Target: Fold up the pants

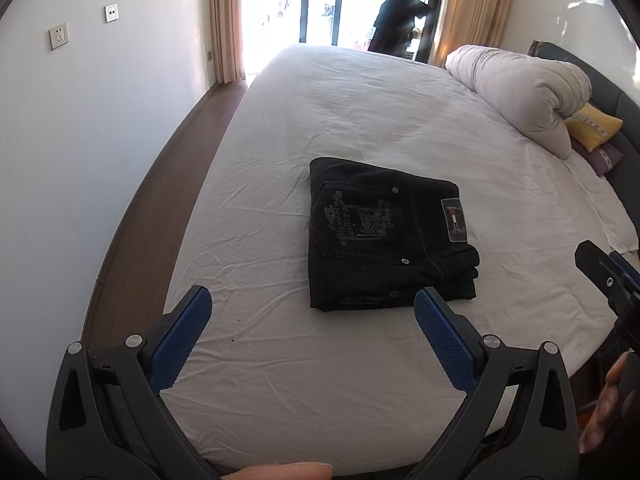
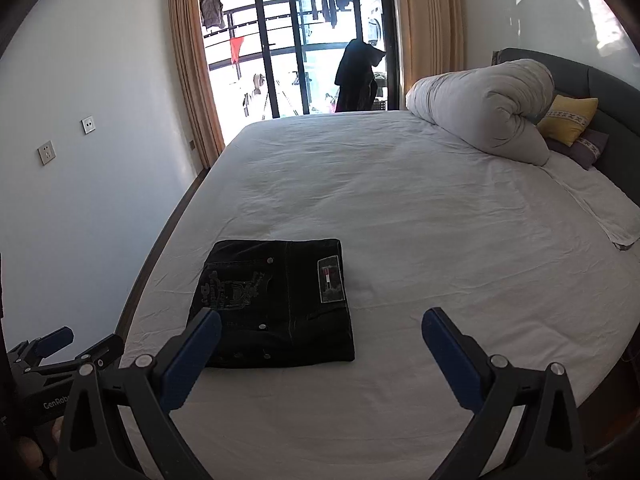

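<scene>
Black pants lie folded into a compact rectangle on the white bed sheet, back pocket print and label facing up. My left gripper hovers open just short of their near edge, holding nothing. In the right wrist view the same pants lie ahead and to the left. My right gripper is open and empty, its left finger overlapping the pants' near corner in the image. The right gripper also shows at the right edge of the left wrist view, and the left gripper at the lower left of the right wrist view.
A rolled grey duvet and a yellow pillow lie at the bed's head on the right. A wall with sockets and a strip of wood floor run along the left. Glass doors with curtains stand beyond the bed.
</scene>
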Demonstrator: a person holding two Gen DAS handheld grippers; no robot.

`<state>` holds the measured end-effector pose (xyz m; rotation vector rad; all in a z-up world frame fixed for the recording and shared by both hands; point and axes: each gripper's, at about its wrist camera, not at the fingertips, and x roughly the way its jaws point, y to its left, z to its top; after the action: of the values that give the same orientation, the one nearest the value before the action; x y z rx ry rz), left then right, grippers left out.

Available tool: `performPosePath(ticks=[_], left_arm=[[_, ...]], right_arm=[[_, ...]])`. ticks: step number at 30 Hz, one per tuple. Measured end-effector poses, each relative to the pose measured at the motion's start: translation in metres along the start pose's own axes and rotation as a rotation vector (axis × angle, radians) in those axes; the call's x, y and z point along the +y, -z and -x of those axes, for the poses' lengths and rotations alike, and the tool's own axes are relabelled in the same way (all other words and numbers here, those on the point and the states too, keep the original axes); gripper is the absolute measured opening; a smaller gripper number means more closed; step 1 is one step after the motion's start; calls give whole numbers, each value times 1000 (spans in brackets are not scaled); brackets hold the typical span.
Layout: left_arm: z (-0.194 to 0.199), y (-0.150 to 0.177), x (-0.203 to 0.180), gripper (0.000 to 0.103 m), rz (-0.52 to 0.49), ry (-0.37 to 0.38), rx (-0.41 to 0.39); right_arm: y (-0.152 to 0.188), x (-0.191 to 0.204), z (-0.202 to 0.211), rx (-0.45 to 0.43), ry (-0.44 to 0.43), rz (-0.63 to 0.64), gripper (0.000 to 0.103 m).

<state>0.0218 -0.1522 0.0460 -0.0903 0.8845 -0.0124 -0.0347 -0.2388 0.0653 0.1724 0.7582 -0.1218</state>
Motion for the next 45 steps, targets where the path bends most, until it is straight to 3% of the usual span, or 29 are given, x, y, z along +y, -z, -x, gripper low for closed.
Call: performPosePath(ticks=[15, 45], left_arm=[[-2, 4, 1, 103, -23, -45, -2], [-2, 5, -2, 103, -33, -47, -2]], right_arm=[[6, 12, -11, 54, 4, 53, 103], [9, 16, -11, 81, -7, 74, 103]])
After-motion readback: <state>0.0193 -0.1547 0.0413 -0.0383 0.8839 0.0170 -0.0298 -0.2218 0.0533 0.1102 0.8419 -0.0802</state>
